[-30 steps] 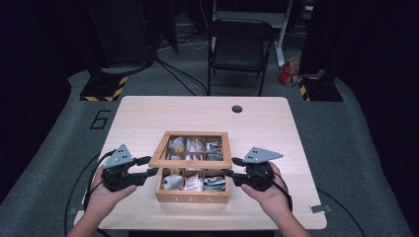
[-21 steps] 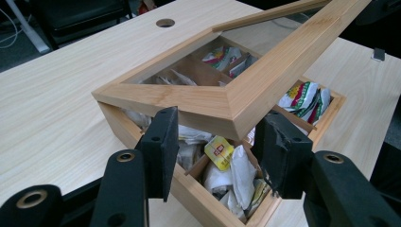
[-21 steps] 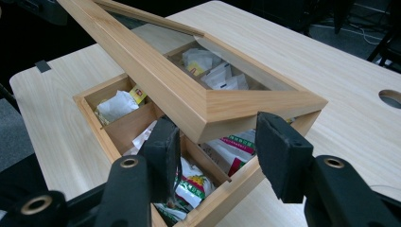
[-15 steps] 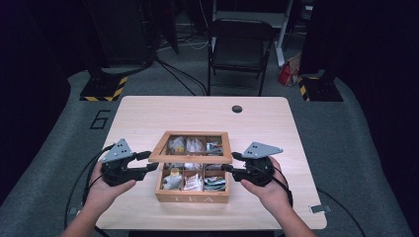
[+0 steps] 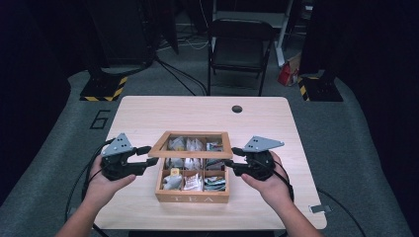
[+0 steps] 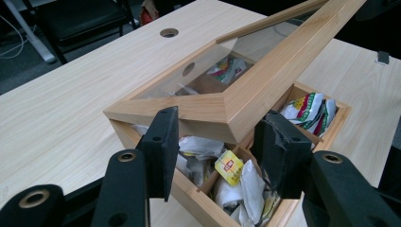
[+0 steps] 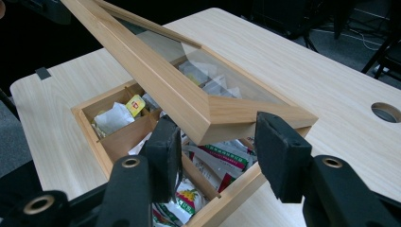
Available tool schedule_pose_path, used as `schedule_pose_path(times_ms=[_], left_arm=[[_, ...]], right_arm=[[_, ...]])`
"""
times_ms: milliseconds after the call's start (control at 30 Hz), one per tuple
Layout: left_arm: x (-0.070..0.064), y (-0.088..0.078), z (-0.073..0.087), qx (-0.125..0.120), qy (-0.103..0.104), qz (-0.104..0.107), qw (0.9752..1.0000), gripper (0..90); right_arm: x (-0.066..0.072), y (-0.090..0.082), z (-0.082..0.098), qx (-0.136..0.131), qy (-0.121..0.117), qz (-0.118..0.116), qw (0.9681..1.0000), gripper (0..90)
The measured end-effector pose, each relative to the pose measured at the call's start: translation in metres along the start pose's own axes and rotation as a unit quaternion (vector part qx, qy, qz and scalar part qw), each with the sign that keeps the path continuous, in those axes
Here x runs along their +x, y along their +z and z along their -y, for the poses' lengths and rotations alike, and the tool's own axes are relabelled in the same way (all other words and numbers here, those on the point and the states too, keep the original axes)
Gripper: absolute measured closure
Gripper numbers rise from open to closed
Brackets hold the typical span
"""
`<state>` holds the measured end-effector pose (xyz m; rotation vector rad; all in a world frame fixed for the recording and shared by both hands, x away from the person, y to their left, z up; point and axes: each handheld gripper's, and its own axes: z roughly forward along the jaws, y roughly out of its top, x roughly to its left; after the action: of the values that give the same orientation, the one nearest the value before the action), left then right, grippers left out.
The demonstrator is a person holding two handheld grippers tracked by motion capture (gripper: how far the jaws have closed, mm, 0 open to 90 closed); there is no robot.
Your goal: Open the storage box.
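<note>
With its glass-paned lid (image 5: 193,144) tilted up at the front and hinged at the far edge, the wooden tea box (image 5: 192,197) sits near the middle of the tabletop (image 5: 148,111), close to my side, and I judge that I am partway through swinging that lid open. My left gripper (image 5: 149,155) straddles the lid's front left corner (image 6: 222,111); one jaw stands on each side of the corner, and I cannot tell for certain whether the pads press the wood or merely bracket it. My right gripper (image 5: 232,157) does the same at the front right corner (image 7: 222,120), jaws apart, with the frame's tip hanging between them; here too contact is unclear. Under the raised frame the compartments show their paper tea sachets (image 6: 234,182), one with a yellow tag (image 6: 228,167), and some coloured packets (image 7: 215,163) on the right side.

The next move, as I see it, calls for both hands to lift together and at an even pace, following the arc of the hinge, so the frame does not twist. I should keep the corners seated between the jaws; if one slips, the lid could drop back onto the box. The base is light and could slide or tip backward, so the push should go upward rather than away from me.
</note>
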<state>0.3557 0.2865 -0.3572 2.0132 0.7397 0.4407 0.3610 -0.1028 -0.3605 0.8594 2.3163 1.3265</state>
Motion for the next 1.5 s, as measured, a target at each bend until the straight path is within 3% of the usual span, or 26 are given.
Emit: schedule_pose_path(times_ms=[300, 533, 800, 1367, 1500], left_arm=[[0.004, 0.0, -0.006, 0.0, -0.001, 0.002, 1.0, 53.2], [0.012, 0.002, -0.003, -0.02, -0.013, 0.008, 0.9997, 53.1], [0.027, 0.017, 0.006, -0.011, -0.026, -0.011, 0.9995, 53.0], [0.04, 0.052, 0.007, -0.002, -0.005, -0.028, 0.9996, 54.9], [0.042, 0.053, 0.008, -0.009, -0.01, -0.029, 0.9995, 57.8]], right_arm=[[-0.004, 0.001, -0.007, -0.004, 0.003, 0.001, 1.0, 51.5], [-0.007, 0.001, -0.012, -0.005, 0.01, 0.002, 0.9999, 52.0], [-0.009, 0.001, -0.017, -0.005, 0.011, 0.002, 0.9999, 52.1], [-0.01, 0.001, -0.018, -0.007, 0.009, 0.003, 0.9999, 52.1], [-0.01, 0.001, -0.018, -0.006, 0.007, 0.003, 0.9999, 52.0]])
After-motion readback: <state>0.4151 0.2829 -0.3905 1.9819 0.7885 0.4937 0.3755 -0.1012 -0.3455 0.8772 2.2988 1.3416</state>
